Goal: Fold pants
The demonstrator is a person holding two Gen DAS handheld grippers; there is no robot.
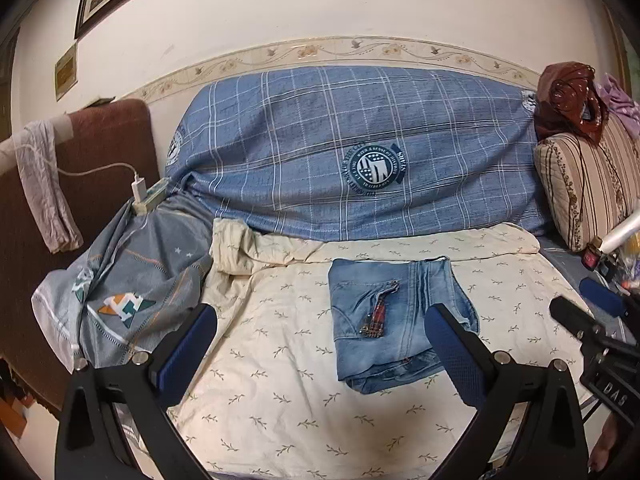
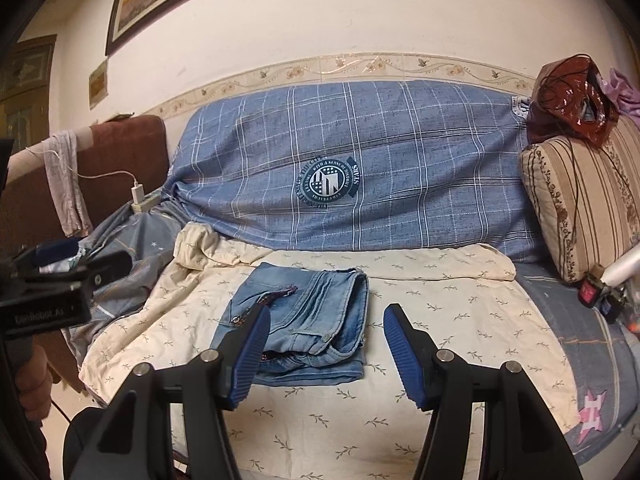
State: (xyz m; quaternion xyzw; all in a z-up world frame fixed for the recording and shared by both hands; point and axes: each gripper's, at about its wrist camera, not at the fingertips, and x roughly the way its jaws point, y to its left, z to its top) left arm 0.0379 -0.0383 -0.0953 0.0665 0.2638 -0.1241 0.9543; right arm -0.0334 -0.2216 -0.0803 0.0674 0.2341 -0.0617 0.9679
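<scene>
While both grippers gape empty: soft folded denim pants (image 1: 394,320), roughly square, on leaf-print sheet (image 1: 280,360).

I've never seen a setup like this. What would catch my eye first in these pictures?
Probably the folded denim pants, a compact blue bundle lying in the middle of the cream leaf-print sheet. Behind them, a blue plaid cover with a round crest drapes the sofa back. In the foreground, the blue-padded fingers of each gripper stand apart, holding nothing.

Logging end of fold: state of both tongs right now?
Left tongs: open, holding nothing.
Right tongs: open, holding nothing; the folded jeans lie free on the cream sheet.
</scene>
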